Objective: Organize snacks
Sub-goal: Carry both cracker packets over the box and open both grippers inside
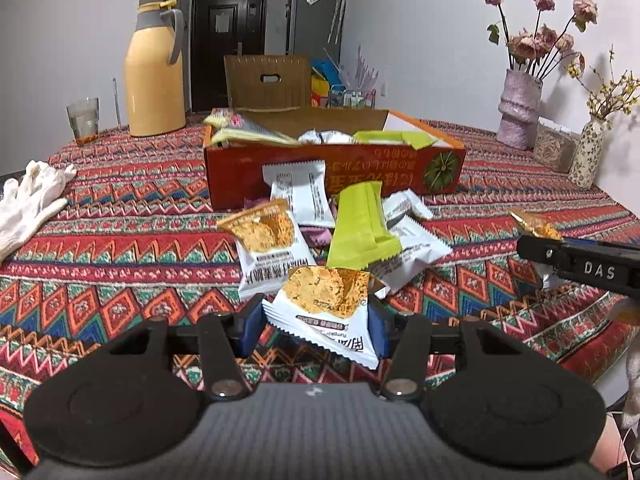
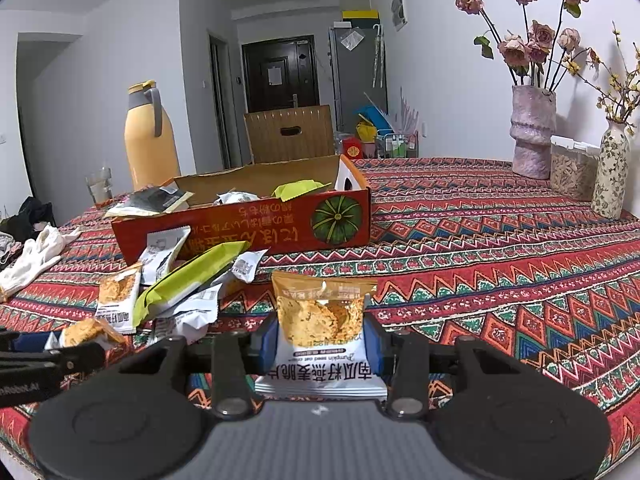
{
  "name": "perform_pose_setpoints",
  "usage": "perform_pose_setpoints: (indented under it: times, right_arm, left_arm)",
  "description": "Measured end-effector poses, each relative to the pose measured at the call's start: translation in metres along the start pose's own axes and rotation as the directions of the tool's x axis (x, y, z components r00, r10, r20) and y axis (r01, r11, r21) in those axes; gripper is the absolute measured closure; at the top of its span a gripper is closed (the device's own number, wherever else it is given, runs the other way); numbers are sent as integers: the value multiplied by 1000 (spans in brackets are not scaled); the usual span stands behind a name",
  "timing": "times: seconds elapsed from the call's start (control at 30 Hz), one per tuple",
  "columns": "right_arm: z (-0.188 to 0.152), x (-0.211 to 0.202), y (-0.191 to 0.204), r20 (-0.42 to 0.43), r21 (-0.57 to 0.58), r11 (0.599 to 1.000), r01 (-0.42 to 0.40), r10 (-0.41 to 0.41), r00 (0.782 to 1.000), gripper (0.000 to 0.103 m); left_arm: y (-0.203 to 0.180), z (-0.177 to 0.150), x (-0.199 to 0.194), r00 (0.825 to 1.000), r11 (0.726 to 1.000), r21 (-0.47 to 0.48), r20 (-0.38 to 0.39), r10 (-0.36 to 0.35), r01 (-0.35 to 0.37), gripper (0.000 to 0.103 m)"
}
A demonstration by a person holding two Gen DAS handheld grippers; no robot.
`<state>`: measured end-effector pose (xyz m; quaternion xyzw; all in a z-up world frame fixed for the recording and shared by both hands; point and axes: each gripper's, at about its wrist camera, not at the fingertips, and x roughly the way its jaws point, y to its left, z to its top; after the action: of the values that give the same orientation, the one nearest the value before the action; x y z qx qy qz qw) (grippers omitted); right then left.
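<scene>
Snack packets (image 1: 324, 304) (image 2: 320, 328): 1 clamped in each gripper (image 1: 316, 320) (image 2: 320, 344), left and right.

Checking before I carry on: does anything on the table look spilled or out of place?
Yes. A heap of snack packets lies jumbled on the tablecloth against the red box, outside it. A white glove lies crumpled at the table's edge.

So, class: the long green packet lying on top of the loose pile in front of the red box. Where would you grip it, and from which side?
Probably across its narrow width, near the lower end, coming from above. The green packet is long and flat, propped on other wrappers with that near end lifted off the tablecloth, so fingers can likely close over both long edges without dragging the neighbours.
</scene>
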<state>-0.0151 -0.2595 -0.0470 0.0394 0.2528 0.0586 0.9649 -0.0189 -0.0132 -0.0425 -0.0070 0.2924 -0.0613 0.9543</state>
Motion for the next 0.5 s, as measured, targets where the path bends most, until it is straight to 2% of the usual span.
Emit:
perform_pose_setpoints:
  times: [0.27,0.5]
  right_arm:
    - [10,4,2,24,-16,1000,1,-1,1000,61]
    - [29,15,5,60,-31,1000,-4,5,998,61]
  left_arm:
    - [-2,21,-4,998,1000,14,56,-12,11,51]
    - [-3,52,3,994,1000,15,112,-9,7,51]
